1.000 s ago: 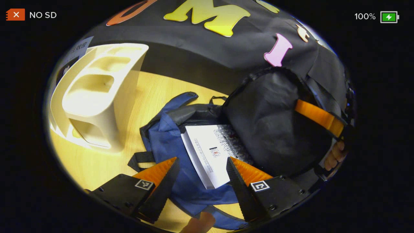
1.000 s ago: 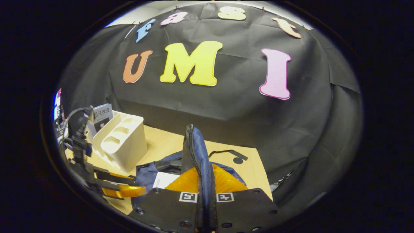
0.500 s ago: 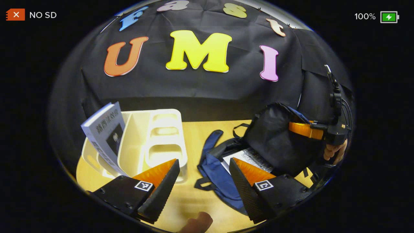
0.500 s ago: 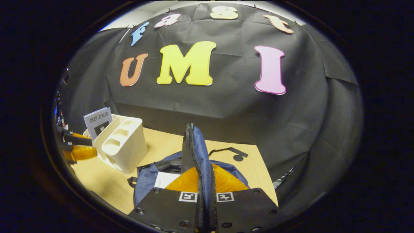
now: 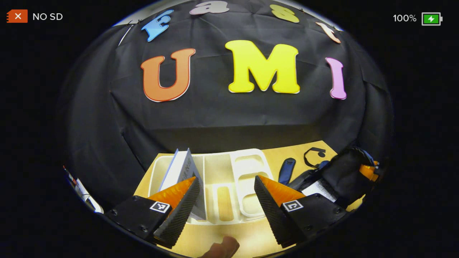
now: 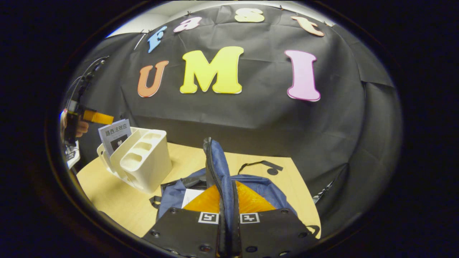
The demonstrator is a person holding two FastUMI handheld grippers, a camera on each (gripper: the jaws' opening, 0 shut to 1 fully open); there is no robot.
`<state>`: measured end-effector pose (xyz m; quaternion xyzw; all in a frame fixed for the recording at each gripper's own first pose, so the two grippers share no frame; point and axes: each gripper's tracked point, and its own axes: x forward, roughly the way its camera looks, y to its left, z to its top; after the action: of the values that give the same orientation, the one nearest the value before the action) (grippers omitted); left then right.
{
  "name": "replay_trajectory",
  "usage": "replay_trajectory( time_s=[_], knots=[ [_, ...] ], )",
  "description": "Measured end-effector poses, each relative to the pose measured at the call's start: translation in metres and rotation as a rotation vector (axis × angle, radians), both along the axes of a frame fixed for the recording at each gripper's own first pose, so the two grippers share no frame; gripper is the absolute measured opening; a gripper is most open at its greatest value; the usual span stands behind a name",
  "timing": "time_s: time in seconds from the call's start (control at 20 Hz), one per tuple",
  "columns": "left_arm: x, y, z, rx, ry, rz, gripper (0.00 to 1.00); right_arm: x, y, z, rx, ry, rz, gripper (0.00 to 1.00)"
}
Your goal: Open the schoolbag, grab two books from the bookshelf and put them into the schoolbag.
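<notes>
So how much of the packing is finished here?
About half. The schoolbag is open with one book inside. The right gripper holds the bag's flap up. The left gripper, open, faces the second book in the bookshelf; that one remains.

The left gripper (image 5: 226, 186) swung from schoolbag (image 5: 337, 175) to bookshelf (image 5: 229, 179) (jaws apart).

1. The left tool (image 5: 226, 188) has its two fingers spread wide apart with nothing between them, and a fingertip (image 5: 220, 248) of the person shows beneath it.
2. The right tool (image 6: 227, 195) has its fingers pressed together on a flap of the schoolbag (image 6: 218, 168).
</notes>
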<state>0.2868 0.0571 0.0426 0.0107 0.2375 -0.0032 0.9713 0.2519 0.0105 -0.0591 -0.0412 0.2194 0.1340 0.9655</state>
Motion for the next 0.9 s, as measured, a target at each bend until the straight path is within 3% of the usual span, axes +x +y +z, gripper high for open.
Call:
replay_trajectory(
  time_s=[0.3,0.7,0.9],
  knots=[
    [0.050,0.075,-0.012,0.071,0.150,0.075,0.98,-0.011,-0.001,-0.011,0.031,0.012,0.019,0.06],
    [0.050,0.085,-0.075,0.071,0.423,0.075,0.99,-0.013,0.002,-0.018,0.028,0.014,0.034,0.07],
    [0.045,0.091,-0.100,0.084,0.560,0.093,0.84,-0.014,0.001,-0.021,0.028,0.021,0.032,0.07]
  ],
)
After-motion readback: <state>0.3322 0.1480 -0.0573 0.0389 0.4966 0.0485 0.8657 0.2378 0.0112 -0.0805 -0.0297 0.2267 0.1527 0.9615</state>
